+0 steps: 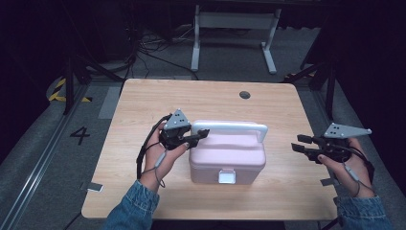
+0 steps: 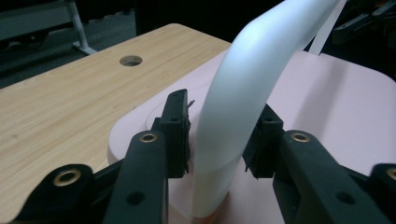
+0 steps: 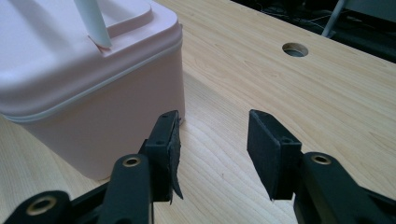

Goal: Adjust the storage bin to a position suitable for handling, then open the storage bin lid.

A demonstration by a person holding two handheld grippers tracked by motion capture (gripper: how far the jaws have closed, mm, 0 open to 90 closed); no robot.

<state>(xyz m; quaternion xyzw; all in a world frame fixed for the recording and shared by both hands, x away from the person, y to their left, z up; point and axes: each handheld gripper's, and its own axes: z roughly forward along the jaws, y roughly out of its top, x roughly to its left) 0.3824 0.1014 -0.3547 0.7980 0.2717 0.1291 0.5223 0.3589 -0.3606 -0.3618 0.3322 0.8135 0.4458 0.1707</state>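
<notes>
A pink lidded box (image 1: 225, 160) with a white clasp (image 1: 226, 177) on its front stands in the middle of the wooden table (image 1: 158, 100). Its white handle (image 1: 234, 126) is raised upright. My left gripper (image 1: 205, 133) is at the handle's left end. In the left gripper view its jaws straddle the handle's upright leg (image 2: 224, 140), and a thin gap shows at the left pad (image 2: 180, 126). My right gripper (image 1: 296, 143) hovers to the right of the box, open and holding nothing. In the right gripper view, my right gripper (image 3: 212, 135) points past the box's corner (image 3: 140, 84).
A round cable hole (image 1: 244, 95) sits near the table's far edge. Bare tabletop lies on both sides of the box. Beyond the table stand a white desk frame (image 1: 234, 28) and floor cables (image 1: 143, 45). A "4" mark (image 1: 80, 134) is on the floor at left.
</notes>
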